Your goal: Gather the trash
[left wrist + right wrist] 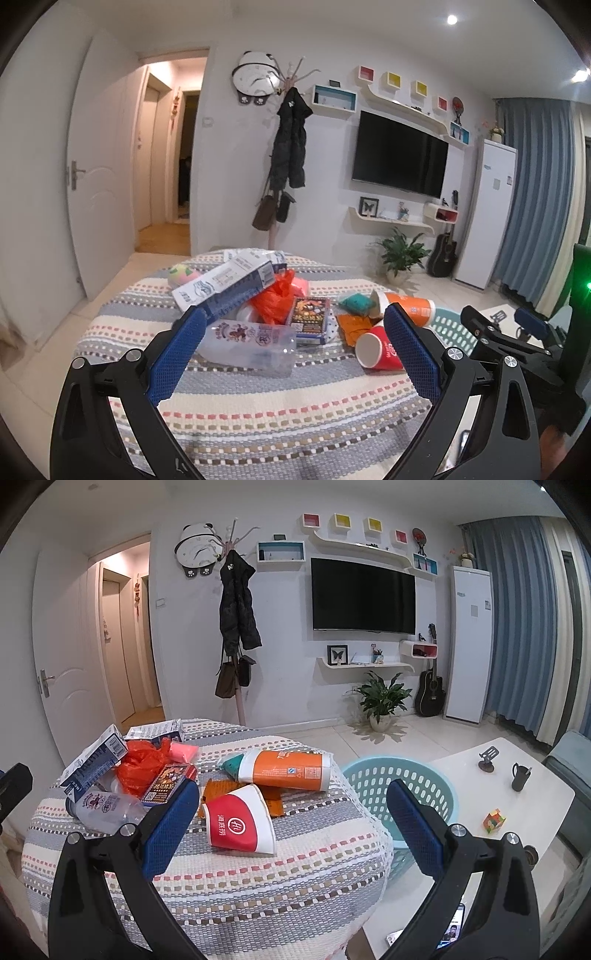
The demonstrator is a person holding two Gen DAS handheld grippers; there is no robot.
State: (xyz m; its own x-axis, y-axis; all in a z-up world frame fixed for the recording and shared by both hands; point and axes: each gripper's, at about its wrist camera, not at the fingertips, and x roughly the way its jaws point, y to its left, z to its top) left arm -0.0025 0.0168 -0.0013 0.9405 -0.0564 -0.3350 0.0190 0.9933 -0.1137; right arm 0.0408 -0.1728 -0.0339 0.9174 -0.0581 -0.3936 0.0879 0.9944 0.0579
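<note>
Trash lies on a round table with a striped cloth (pixel 258 413) (pixel 295 878). A clear plastic bottle (pixel 251 345) (pixel 107 808) lies on its side. A red paper cup (pixel 380 350) (pixel 240 823) lies tipped over. An orange cup (pixel 410 306) (pixel 288 770), a red plastic bag (pixel 277 299) (pixel 142 764), a dark card box (pixel 308 317) (pixel 168 782) and blue-white cartons (pixel 225 286) (pixel 96 758) lie behind. My left gripper (pixel 291 350) is open above the bottle and red cup. My right gripper (pixel 291 827) is open around the red cup.
A light blue perforated basket (pixel 402 794) (pixel 454 328) stands right of the table. A white coffee table (pixel 517 797) holds a black mug, a small cube and a phone. A potted plant, guitar and TV stand by the far wall.
</note>
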